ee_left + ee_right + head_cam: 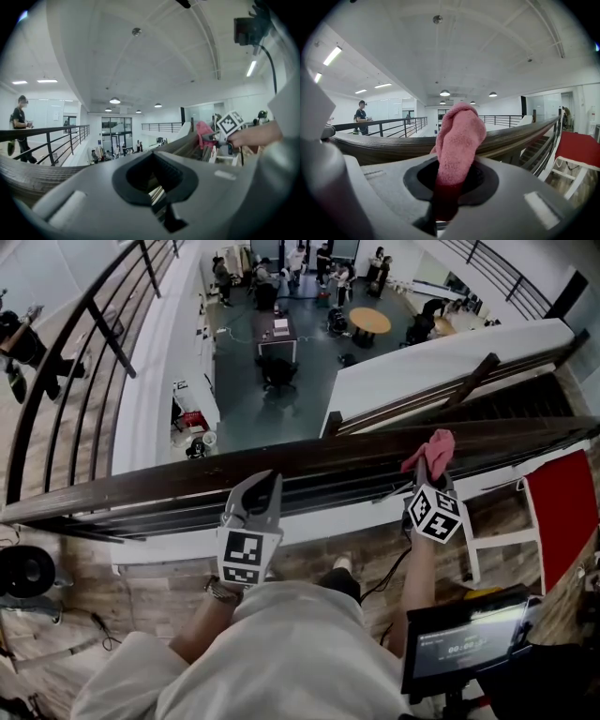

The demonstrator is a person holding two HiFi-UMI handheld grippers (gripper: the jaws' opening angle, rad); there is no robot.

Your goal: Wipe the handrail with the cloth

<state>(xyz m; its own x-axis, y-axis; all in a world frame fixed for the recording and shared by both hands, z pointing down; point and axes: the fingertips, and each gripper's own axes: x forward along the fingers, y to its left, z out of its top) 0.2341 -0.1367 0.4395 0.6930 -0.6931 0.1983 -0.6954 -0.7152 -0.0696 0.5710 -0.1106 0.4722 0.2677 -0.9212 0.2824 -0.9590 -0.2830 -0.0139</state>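
At the upper left of the head view a person [23,343] stands on the far walkway behind a black railing [89,381]. The dark wooden handrail [141,486] runs across the middle of the frame from the left edge to the right.

My left tongs [263,486] sit left of centre, their tip lying against the near side of the handrail. In the left gripper view the left tongs [157,180] are closed with nothing held between them.

Right of centre, my right tongs [427,479] are clamped on the pink cloth [431,451], which bunches up over the top of the handrail. In the right gripper view the cloth [459,136] rises out of the closed tongs [452,187] and touches the handrail [384,147] just behind it.

A red panel [562,521] stands near the right edge of the head view. A lit screen [464,643] sits at the lower right.
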